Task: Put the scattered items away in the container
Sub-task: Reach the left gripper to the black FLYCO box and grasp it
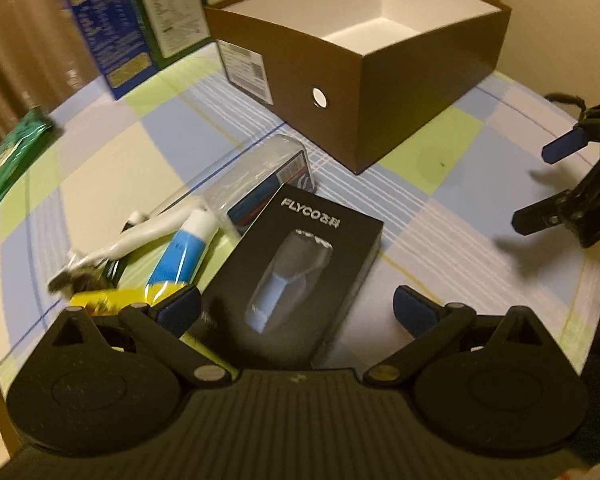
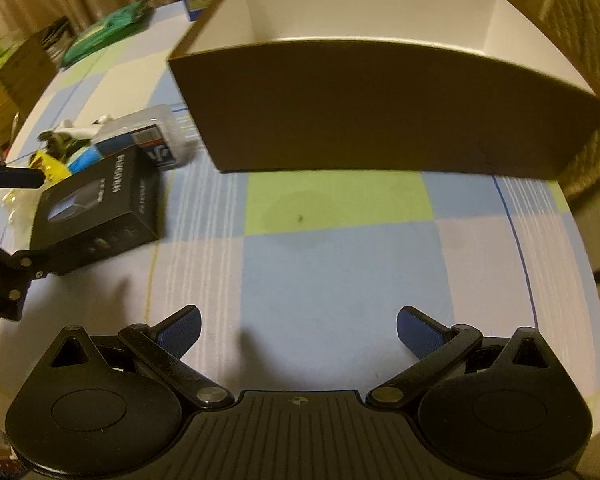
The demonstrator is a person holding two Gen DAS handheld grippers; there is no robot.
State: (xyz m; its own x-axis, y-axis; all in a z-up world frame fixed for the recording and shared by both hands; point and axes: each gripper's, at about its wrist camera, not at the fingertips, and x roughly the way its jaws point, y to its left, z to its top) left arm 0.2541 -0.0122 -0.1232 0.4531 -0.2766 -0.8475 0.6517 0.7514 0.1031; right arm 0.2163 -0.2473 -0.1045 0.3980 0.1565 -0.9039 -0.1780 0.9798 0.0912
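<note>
A brown cardboard box (image 1: 400, 92) with a white inside stands open on the checked tablecloth; its long wall (image 2: 380, 108) fills the right wrist view. A black shaver box (image 1: 296, 276) lies between the wide-apart fingers of my left gripper (image 1: 296, 308), which is open over it. Left of the shaver box lie a blue and white tube (image 1: 186, 252), a white object (image 1: 140, 236), a yellow packet (image 1: 100, 300) and a clear-wrapped blue pack (image 1: 268, 180). My right gripper (image 2: 298, 330) is open over bare cloth, with nothing between its fingers. The shaver box (image 2: 96, 208) shows at its left.
Blue and green cartons (image 1: 136, 20) stand at the back left beside the brown box. A green packet (image 1: 12, 156) lies near the table's left edge. The round table's rim curves along the right side. The right gripper (image 1: 556, 184) appears at the far right of the left wrist view.
</note>
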